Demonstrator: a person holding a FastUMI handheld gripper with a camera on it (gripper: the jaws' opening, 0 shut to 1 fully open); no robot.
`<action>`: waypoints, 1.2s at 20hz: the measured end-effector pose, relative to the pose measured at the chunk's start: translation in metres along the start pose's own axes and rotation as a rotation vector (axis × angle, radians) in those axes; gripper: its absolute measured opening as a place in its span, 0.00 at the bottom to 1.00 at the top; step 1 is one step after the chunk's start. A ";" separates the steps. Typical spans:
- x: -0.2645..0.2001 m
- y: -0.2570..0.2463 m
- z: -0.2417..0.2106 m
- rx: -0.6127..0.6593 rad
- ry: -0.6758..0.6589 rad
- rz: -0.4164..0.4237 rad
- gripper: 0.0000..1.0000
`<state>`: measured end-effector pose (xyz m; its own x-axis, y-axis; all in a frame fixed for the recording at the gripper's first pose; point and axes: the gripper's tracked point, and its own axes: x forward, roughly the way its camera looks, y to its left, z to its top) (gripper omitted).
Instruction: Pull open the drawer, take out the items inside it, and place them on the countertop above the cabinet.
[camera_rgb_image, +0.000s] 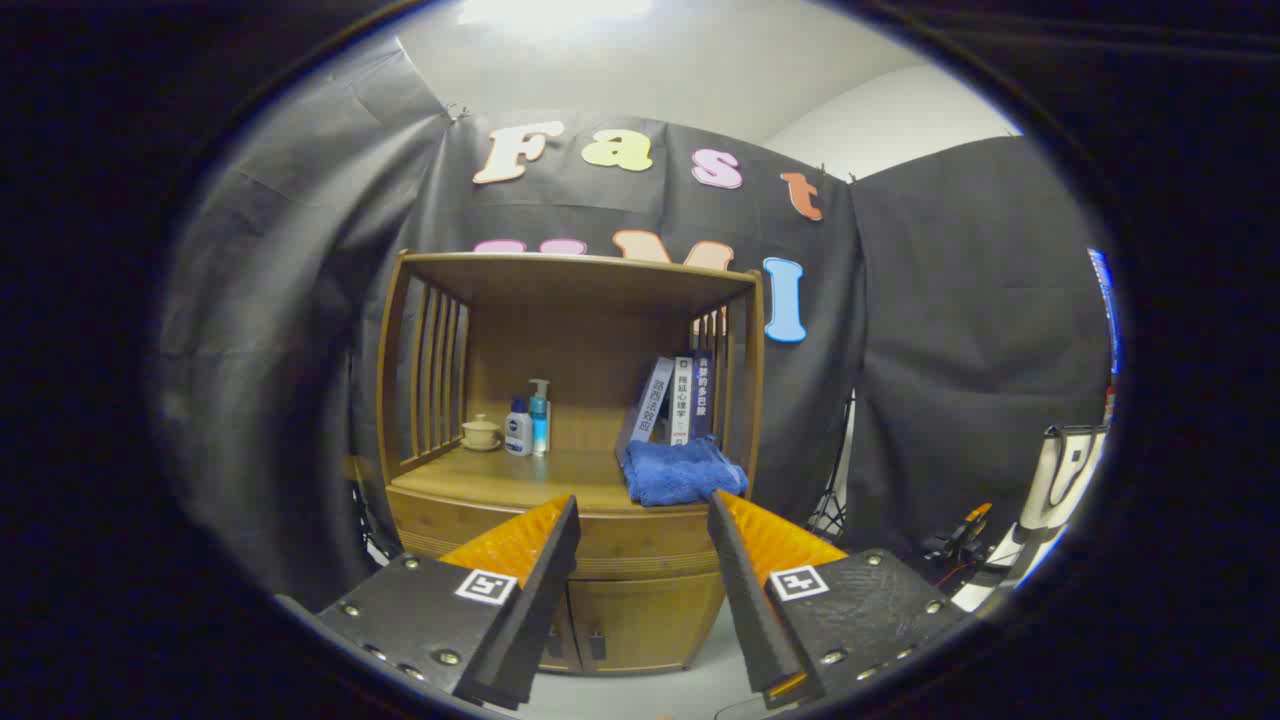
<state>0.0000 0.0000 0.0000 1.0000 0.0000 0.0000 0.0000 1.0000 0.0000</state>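
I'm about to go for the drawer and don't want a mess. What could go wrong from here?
The gripper, jaws open and holding nothing, is still short of the closed drawer. The blue towel sits near the countertop front edge, so a high approach could snag it. The bottles, cup and leaning books crowd the countertop.

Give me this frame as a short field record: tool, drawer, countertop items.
tool: tool open, nothing between the fingers, aimed at the cabinet front
drawer: drawer shut, just beyond the fingertips
cabinet: cabinet wooden, slatted sides, two lower doors shut
countertop left: cup, two bottles at the back
countertop right: towel, blue, folded, near the front edge; books upright behind it
task stage: drawer not yet pulled
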 end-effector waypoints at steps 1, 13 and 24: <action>-0.001 -0.001 0.000 0.003 0.000 -0.003 0.77; 0.017 -0.005 -0.020 0.033 0.033 -0.047 0.77; 0.145 0.090 -0.151 0.078 0.282 0.140 0.77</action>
<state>0.1447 0.0898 -0.1513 0.9507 0.1486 -0.2721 -0.1269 0.9873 0.0958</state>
